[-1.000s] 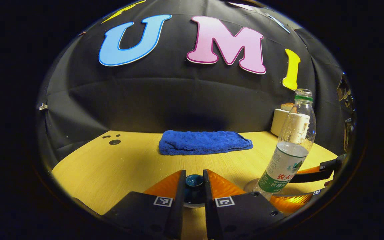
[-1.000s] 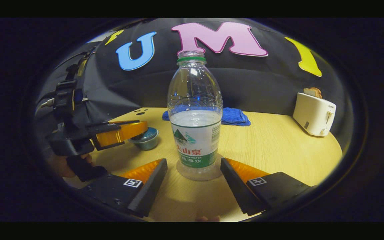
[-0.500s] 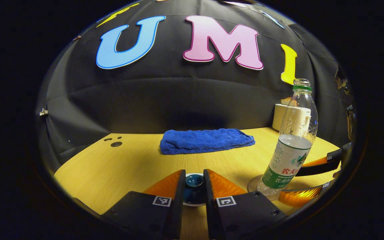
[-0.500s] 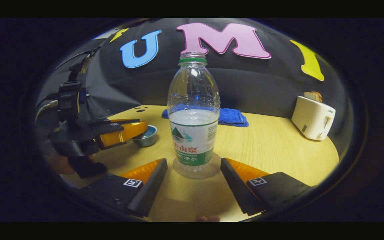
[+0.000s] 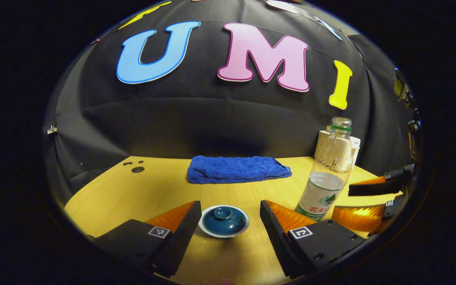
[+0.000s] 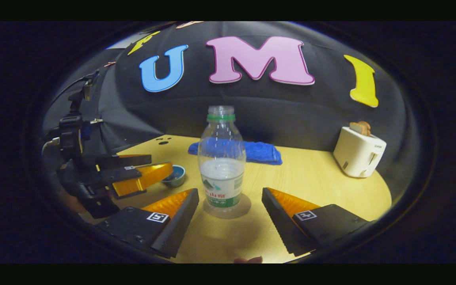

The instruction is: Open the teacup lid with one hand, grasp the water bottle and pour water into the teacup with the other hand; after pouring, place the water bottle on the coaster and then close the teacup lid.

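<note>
Two fingers of the left gripper (image 5: 228, 221) spread wide in the left gripper view, holding nothing, tips apart on either side of the teacup lid (image 5: 224, 220). Blue lid seated on the teacup, knob up, on the wooden table (image 5: 164, 186), touched by neither finger. Folded blue towel (image 5: 238, 169) farther back near the black cloth wall. Water bottle (image 5: 325, 178) upright to the right, uncapped, partly full, its base hidden behind the right-hand finger. White toaster (image 5: 354, 144) partly hidden behind the bottle. Right gripper (image 5: 370, 202) at the far right edge, orange fingers apart, near the bottle but not touching it.

Same wide spread in the right gripper view: right gripper (image 6: 230, 208) open, grasping nothing, fingers flanking the water bottle (image 6: 221, 158) with clear gaps on both sides. Bottle upright on a round translucent coaster (image 6: 246, 208), just beyond the fingertips. Left gripper (image 6: 149, 174) off to the left, fingers parted, with the teacup (image 6: 174, 176) just past its tips, lid on. Blue towel (image 6: 261, 152) behind the bottle; toaster (image 6: 358, 152) at the right, bread showing in its slot. Fingertip of a hand (image 6: 247, 260) barely visible at the bottom edge.
</note>
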{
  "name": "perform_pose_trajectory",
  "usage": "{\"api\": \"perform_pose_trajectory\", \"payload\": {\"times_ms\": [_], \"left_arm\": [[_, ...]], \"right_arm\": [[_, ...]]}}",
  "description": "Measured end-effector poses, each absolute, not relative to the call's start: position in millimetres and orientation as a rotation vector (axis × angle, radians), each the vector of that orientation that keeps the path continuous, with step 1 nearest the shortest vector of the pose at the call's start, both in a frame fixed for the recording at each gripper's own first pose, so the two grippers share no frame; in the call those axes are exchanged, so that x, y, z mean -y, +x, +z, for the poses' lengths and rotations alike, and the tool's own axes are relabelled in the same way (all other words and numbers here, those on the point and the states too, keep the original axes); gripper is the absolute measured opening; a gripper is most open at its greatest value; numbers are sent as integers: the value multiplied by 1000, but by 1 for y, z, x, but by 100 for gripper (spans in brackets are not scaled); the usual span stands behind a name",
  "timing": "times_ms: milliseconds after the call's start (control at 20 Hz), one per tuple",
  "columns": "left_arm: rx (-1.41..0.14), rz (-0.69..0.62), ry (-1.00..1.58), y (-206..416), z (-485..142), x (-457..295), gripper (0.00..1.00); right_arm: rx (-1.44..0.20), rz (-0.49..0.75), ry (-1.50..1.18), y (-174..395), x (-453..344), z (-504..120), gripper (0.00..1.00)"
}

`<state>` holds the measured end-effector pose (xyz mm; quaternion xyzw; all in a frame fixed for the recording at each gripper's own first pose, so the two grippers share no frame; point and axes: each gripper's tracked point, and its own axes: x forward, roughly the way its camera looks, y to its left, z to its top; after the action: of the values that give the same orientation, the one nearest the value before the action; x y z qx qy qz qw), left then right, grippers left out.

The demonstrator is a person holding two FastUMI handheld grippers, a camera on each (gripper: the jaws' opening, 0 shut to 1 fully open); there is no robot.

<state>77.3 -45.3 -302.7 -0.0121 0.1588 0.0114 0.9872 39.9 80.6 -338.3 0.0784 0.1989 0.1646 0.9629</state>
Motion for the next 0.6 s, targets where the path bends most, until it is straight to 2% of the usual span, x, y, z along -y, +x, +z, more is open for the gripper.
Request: {"api": "perform_pose_trajectory", "payload": {"times_ms": [400, 600], "left_arm": [[-317, 0, 13, 42, -190, 33, 94], [-257, 4, 8, 32, -130, 24, 94]], "right_arm": [[-259, 288, 160, 40, -59, -202, 99], [-210, 259, 198, 36, -53, -150, 99]]}}
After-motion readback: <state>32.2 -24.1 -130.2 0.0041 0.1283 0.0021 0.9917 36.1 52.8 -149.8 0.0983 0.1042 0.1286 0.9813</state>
